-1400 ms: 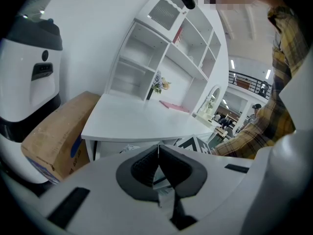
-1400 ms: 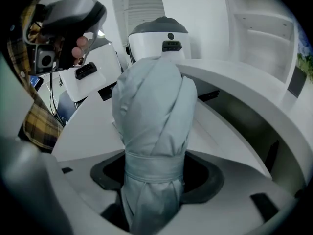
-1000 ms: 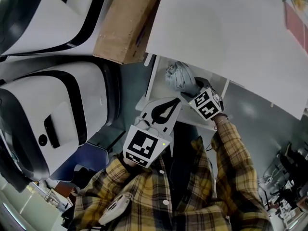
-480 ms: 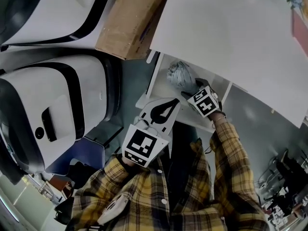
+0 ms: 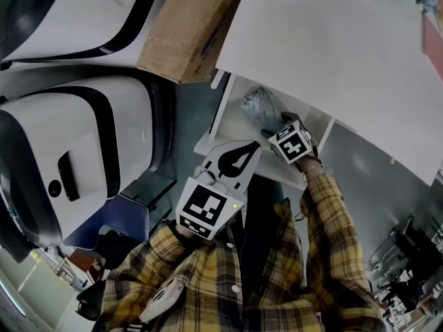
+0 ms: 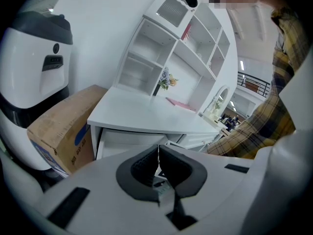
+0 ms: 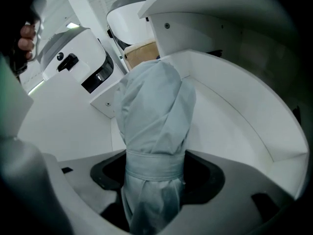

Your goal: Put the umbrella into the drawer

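Right gripper [image 5: 275, 125]: jaws clamped on the folded pale blue-grey fabric umbrella [image 5: 257, 106]. In the right gripper view the pads press on either side of the bundle just below its wrap-around strap, and the bunched canopy of the umbrella [image 7: 154, 111] stands out ahead of the right gripper [image 7: 155, 173].

Location of the umbrella: inside the outline of the pulled-out white drawer [image 5: 223, 109], which hangs open beneath the flat white desk top [image 5: 332, 54]. The curved white wall of the drawer [image 7: 234, 97] runs round it on the right. Whether the fabric touches the drawer floor, I cannot tell.

Left gripper [image 5: 250, 146]: jaws brought together with nothing between them. It is held close to the person's plaid-shirted chest, pointing toward the drawer front and touching nothing. The left gripper view confirms the meeting pads of the left gripper [image 6: 158, 163].

Progress, by my reading:
- Drawer opened: done.
- Umbrella carried to the drawer: done.
- Left to do: lower it, let go, draw the right gripper clear, and perhaps push the drawer in.

Nearby: a brown cardboard box [image 5: 187, 26] stands beside the desk.
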Demonstrator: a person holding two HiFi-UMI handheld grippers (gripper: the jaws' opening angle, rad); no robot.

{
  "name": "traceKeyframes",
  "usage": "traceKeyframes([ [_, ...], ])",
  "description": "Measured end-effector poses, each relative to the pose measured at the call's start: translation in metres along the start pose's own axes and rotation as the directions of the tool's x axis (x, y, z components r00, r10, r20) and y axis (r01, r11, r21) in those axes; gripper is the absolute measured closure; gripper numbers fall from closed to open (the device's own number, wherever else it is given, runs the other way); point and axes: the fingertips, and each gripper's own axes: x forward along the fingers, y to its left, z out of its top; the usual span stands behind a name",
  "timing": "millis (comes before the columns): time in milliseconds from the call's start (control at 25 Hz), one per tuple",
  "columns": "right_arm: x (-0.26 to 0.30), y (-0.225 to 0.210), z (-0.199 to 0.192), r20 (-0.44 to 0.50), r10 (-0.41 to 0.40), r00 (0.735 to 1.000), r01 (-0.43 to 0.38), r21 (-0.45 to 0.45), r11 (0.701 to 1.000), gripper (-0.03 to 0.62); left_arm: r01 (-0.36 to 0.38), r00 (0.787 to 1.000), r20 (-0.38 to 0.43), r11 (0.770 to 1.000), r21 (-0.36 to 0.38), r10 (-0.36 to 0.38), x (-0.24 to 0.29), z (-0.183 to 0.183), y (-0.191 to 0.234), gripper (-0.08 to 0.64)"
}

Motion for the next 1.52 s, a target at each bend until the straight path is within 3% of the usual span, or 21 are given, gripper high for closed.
traceKeyframes([
  [280, 0.008, -0.007, -0.006, -0.016, 0.016, 1.000, -0.015, 0.051, 0.999, 0.277, 0.006, 1.000, -0.012, 1.000, 0.002, -0.006, -0.001, -0.003, -0.002, 0.535],
  [1000, 0.011, -0.009, -0.005, -0.094, 0.003, 0.996, 0.002, 0.045, 0.999, 0.272, 0.007, 1.000, 0.002, 1.000, -0.001, -0.007, 0.003, 0.006, 0.003, 0.535],
  [1520, 0.002, -0.014, 0.002, -0.063, -0.027, 0.998, 0.031, 0.066, 0.997, 0.267, 0.006, 1.000, 0.023, 1.000, 0.014, -0.007, 0.000, 0.018, 0.002, 0.535],
])
